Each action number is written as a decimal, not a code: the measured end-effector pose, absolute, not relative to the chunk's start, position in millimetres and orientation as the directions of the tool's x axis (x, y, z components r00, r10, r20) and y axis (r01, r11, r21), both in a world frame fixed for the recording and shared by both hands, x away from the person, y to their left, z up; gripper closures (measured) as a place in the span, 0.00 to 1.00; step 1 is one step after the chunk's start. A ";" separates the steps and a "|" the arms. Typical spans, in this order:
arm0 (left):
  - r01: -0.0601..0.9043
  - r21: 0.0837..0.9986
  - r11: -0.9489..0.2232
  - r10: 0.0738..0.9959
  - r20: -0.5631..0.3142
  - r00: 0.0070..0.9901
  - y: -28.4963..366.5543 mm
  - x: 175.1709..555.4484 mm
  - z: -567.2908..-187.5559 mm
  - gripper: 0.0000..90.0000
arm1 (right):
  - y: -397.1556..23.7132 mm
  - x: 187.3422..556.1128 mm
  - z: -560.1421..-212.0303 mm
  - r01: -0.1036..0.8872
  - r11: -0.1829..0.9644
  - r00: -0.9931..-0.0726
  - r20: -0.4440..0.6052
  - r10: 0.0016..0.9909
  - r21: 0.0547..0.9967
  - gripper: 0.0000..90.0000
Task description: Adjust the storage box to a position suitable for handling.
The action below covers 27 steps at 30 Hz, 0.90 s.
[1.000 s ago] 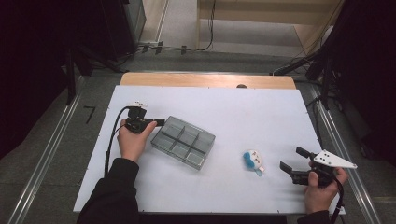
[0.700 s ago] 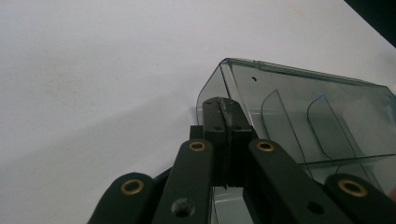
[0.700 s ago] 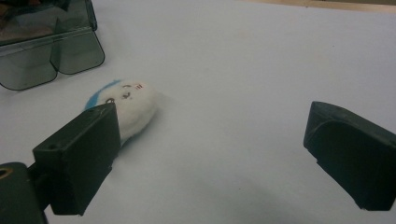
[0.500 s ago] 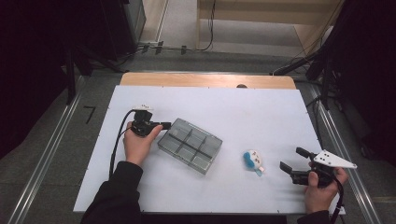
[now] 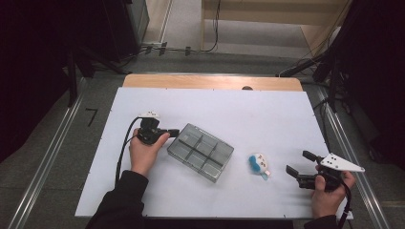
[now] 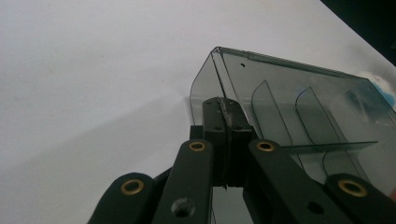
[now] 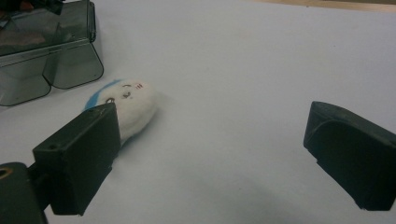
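Observation:
A smoky clear plastic tray (image 5: 200, 151) with several compartments lies near the middle of the white table (image 5: 248, 109). My left gripper (image 5: 173, 132) is at its left edge, shut on the tray's thin wall. In the left gripper view the black jaws (image 6: 225, 109) meet on the rim of the tray (image 6: 289, 93). A small white toy with a blue back and a drawn face (image 5: 258, 164) lies to the right of the tray. My right gripper (image 5: 297, 161) rests on the table to the toy's right, open, pointing at the toy (image 7: 133, 105), with nothing between its jaws (image 7: 215, 149).
A corner of the tray (image 7: 46, 46) sits beyond the toy in the right gripper view. The table's wooden far edge (image 5: 210, 82) borders grey floor with cables. Metal rails (image 5: 47, 157) run along both sides. Dark equipment stands at the back left.
My left gripper has moved to the right and the tray has slid with it, closer to the toy. The right gripper and the toy have stayed put.

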<state>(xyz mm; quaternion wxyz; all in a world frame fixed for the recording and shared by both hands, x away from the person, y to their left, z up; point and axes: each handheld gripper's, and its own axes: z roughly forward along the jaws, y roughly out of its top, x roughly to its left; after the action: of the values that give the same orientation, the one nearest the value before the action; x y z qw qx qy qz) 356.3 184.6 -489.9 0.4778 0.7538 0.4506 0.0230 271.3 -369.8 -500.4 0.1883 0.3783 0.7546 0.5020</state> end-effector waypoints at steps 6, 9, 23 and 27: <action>0.654 0.742 -0.144 0.692 -0.397 0.603 182.4 347.7 -491.9 1.00 | -369.7 271.4 -500.4 0.383 0.210 -0.642 0.096 0.760 0.900 0.03; 0.652 0.744 -0.146 0.687 -0.398 0.608 181.3 342.5 -493.1 1.00 | -369.7 271.3 -500.4 0.382 0.210 -0.642 0.096 0.760 0.900 0.03; 0.629 0.762 -0.154 0.662 -0.393 0.638 173.2 312.3 -494.3 1.00 | -369.4 271.3 -500.5 0.382 0.212 -0.643 0.094 0.760 0.899 0.03; 0.622 0.768 -0.150 0.651 -0.397 0.647 170.7 301.7 -495.2 1.00 | -369.1 271.1 -500.5 0.386 0.212 -0.642 0.096 0.761 0.898 0.03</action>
<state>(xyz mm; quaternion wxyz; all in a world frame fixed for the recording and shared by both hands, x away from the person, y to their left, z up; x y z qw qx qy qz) 301.7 170.7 -495.2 0.4986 0.7583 0.4198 0.0142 271.1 -369.1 -500.5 0.1875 0.3794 0.7555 0.5002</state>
